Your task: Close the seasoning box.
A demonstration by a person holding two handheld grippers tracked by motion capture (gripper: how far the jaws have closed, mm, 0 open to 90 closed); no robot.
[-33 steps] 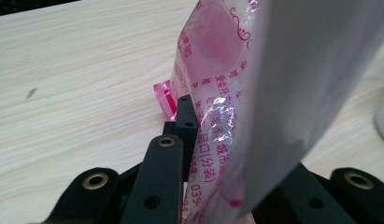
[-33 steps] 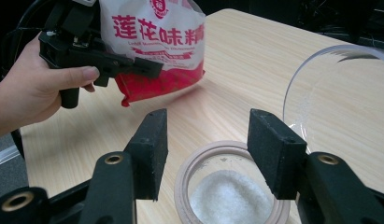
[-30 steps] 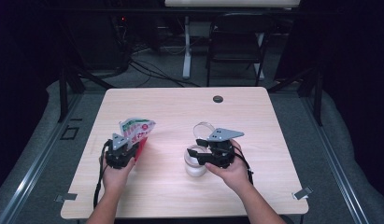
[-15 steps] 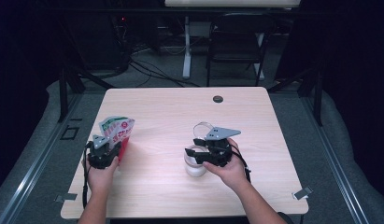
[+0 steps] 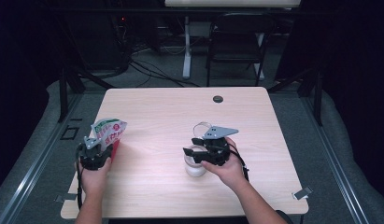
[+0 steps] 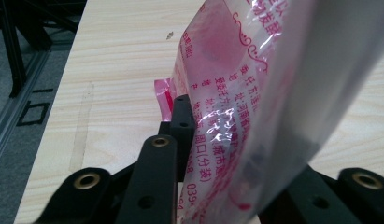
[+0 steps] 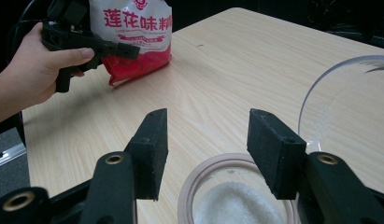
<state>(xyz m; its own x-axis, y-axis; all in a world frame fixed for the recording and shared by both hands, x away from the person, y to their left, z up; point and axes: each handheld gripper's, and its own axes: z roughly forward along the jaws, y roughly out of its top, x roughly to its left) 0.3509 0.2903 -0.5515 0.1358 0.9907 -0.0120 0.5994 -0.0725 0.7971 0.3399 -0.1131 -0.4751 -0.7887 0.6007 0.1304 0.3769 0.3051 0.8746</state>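
**Bag set aside, jar open and filled**

Landmark: the jar (image 5: pixel 195 164), near the person's edge of the table (image 5: pixel 255 121), right of centre. It stands open, white granules inside, seen from the right gripper view as a pale rim (image 7: pixel 236 186) with powder below.

Right gripper (image 5: pixel 199 156) sits directly over the jar. Jaws parted wide, nothing between them; the pads (image 7: pixel 154 144) hover just above the rim, not touching it. The clear hinged lid (image 5: pixel 202 128) stands up on the far side of the jar, tipped back.

Left gripper (image 5: pixel 97 151) is well to the left of the jar, by the table's left edge. Its jaws are clamped on the seasoning bag (image 5: pixel 109 133), red and white with printed text, held upright with its bottom at or just above the table; contact can't be told. In the left gripper view the bag's film (image 6: pixel 236 107) is pinched between the black jaws.

Step judged: pouring looks done; bag is being parked away from the jar.

Next move likely calls for: left lets the bag down and releases, taking care it does not tip. Right then needs to reach past the jar for the lid and swing it shut without knocking the jar.
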